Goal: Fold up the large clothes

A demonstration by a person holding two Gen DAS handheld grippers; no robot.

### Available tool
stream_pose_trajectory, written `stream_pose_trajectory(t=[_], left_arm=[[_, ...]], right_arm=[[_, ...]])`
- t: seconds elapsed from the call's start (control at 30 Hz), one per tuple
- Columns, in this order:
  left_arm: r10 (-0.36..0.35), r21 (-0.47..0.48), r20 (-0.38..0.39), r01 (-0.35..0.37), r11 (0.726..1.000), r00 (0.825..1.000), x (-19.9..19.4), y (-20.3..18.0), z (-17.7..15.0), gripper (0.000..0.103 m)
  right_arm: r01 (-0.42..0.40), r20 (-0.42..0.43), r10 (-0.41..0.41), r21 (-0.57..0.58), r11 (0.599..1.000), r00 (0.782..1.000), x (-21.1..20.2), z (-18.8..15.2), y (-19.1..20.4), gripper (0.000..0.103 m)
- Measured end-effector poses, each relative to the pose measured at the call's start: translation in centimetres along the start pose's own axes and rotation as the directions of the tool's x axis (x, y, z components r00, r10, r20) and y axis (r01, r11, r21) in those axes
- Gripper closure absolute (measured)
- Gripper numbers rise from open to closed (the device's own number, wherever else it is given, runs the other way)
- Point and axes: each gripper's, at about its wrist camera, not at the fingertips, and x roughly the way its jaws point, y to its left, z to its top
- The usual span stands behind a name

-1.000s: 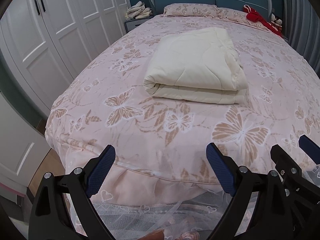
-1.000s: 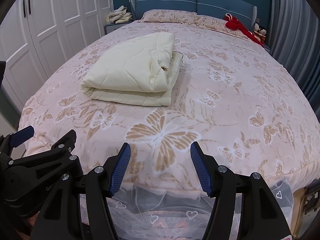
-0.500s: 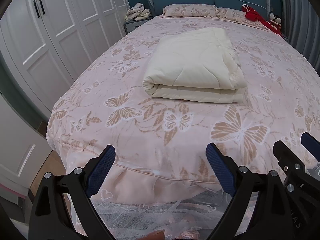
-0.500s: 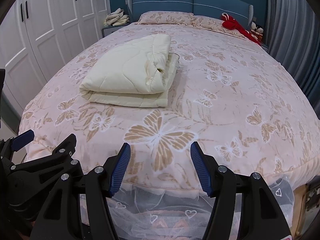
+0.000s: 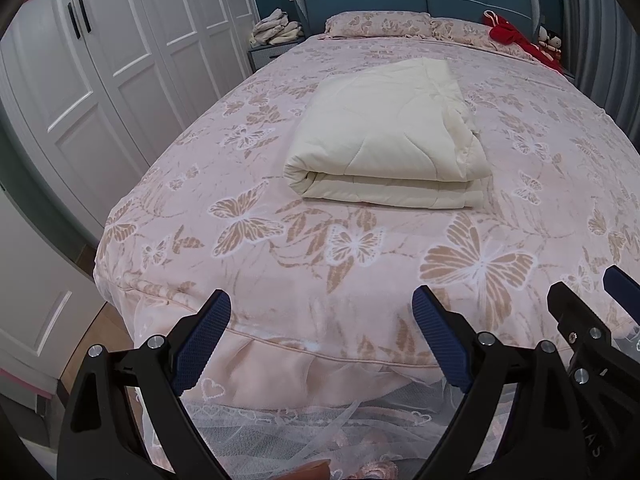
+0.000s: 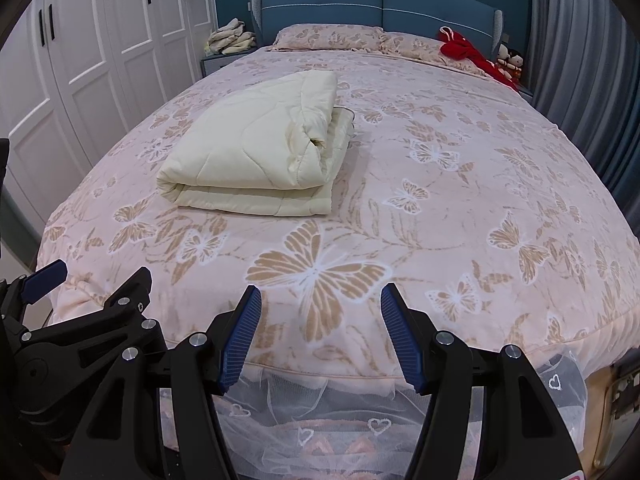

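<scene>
A cream quilted blanket [image 5: 388,140] [image 6: 260,160] lies folded into a thick rectangle on the pink butterfly-print bed [image 5: 280,240] [image 6: 460,208]. Its rolled fold faces the foot of the bed. My left gripper [image 5: 322,312] hangs over the foot edge, open, with nothing between its blue pads. My right gripper [image 6: 320,308] is beside it, also open and empty. Both stand well short of the blanket. The right gripper's finger [image 5: 576,316] shows at the left wrist view's right edge, and the left gripper's body [image 6: 80,320] shows at the right wrist view's left.
White wardrobe doors [image 5: 120,60] line the left side. A blue headboard [image 6: 380,8] and pillows [image 6: 328,36] are at the far end, with a red garment [image 6: 468,50] and small dolls [image 6: 510,58] at the far right. Folded cloths [image 6: 232,36] sit on a nightstand. Grey curtains [image 6: 580,60] hang right.
Both views have shifted very slightly; the blanket and the grippers' openings are unchanged.
</scene>
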Motion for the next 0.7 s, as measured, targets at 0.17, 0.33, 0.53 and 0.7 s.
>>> stream_pose_trajectory(t=[0.17, 0.33, 0.53, 0.7], left_arm=[[0.005, 0.003, 0.006, -0.005, 1.0, 1.0, -0.2, -0.09, -0.1, 0.013], [0.007, 0.003, 0.01, -0.007, 1.0, 1.0, -0.24, -0.13, -0.12, 0.013], [0.01, 0.005, 0.013, -0.01, 1.0, 1.0, -0.26, -0.16, -0.13, 0.013], [0.019, 0.004, 0.024, -0.019, 1.0, 1.0, -0.5, -0.04, -0.09, 0.013]], right_arm=[[-0.001, 0.0, 0.001, 0.0, 1.0, 1.0, 0.01, -0.03, -0.03, 0.042], [-0.002, 0.0, 0.002, -0.001, 1.0, 1.0, 0.02, -0.03, -0.1, 0.042], [-0.001, 0.0, 0.001, -0.003, 1.0, 1.0, 0.02, -0.05, -0.16, 0.042], [-0.002, 0.001, 0.002, -0.004, 1.0, 1.0, 0.03, -0.08, -0.19, 0.042]])
